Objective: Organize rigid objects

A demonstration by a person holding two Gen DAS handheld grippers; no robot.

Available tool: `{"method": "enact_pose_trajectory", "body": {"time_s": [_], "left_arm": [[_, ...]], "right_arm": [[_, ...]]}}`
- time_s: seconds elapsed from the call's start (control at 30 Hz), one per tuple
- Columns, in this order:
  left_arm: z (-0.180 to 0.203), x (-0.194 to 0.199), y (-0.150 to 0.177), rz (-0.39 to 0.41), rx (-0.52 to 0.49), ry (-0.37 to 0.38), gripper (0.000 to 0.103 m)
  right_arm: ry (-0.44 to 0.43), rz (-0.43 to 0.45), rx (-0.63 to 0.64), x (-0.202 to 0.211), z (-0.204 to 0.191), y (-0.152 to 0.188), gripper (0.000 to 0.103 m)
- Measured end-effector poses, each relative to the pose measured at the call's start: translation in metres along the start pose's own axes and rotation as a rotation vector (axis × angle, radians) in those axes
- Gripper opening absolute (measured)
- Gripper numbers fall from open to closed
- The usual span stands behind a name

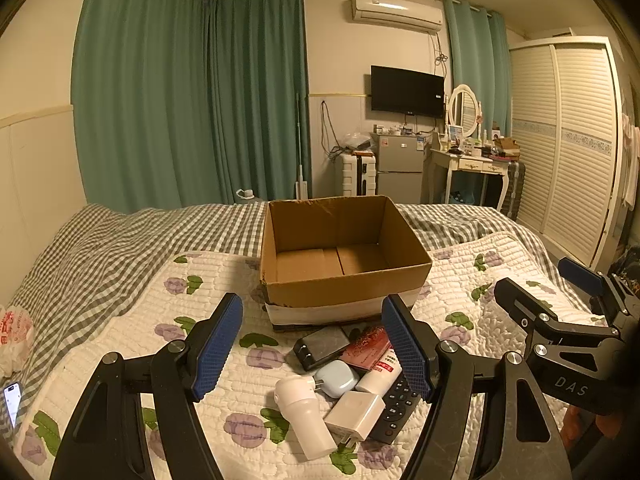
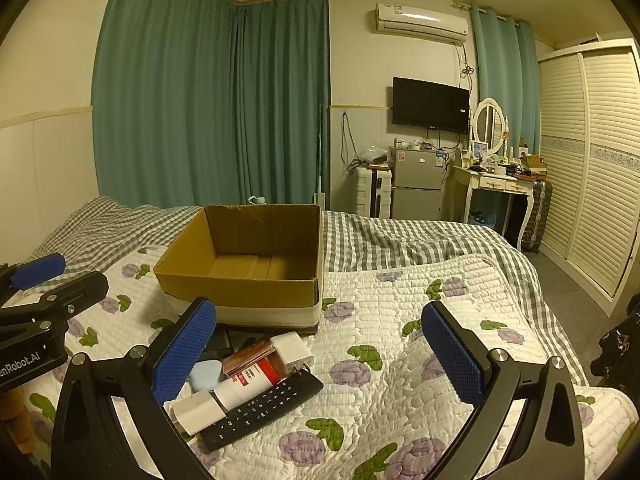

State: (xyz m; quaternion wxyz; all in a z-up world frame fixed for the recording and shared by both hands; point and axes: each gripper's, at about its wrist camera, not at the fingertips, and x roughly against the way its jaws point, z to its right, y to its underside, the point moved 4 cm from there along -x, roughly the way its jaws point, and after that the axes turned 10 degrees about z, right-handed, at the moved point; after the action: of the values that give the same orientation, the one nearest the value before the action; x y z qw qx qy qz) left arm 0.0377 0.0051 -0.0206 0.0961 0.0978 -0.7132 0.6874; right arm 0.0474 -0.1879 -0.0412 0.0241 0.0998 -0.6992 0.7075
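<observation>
Nothing had gone into the cardboard box yet: its floor showed bare in both views, so the sorting looked to be at its very start. The box sat open on the floral quilt of the bed, and the whole pile of things lay on the quilt just in front of its near wall.

The left gripper hovered above that pile with its blue pads wide apart and nothing between them. The right gripper was likewise spread open and empty, over bare quilt just to the right of the pile.

In the pile lay a white bottle, a white charger, a black remote control, a white tube with a red label, a pale blue case, a red packet and a dark flat charger. All of it was left to move, judging by the empty box.

Several pieces overlapped, so their full shapes were hidden; the remote's far end ran under the left gripper's right finger in the left view, and the blue case was half covered by the right gripper's left finger in the right view. The label print was too small to read. A phone at the left edge was cut off.
</observation>
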Motion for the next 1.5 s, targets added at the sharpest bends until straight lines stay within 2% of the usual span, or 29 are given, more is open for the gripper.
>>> {"method": "enact_pose_trajectory", "body": {"time_s": [1.5], "left_arm": [[0.0013,0.0006,0.0003,-0.003,0.001,0.000,0.075]], "right_arm": [[-0.003,-0.011,0.003,-0.0020,-0.0023,0.0029,0.103]]}}
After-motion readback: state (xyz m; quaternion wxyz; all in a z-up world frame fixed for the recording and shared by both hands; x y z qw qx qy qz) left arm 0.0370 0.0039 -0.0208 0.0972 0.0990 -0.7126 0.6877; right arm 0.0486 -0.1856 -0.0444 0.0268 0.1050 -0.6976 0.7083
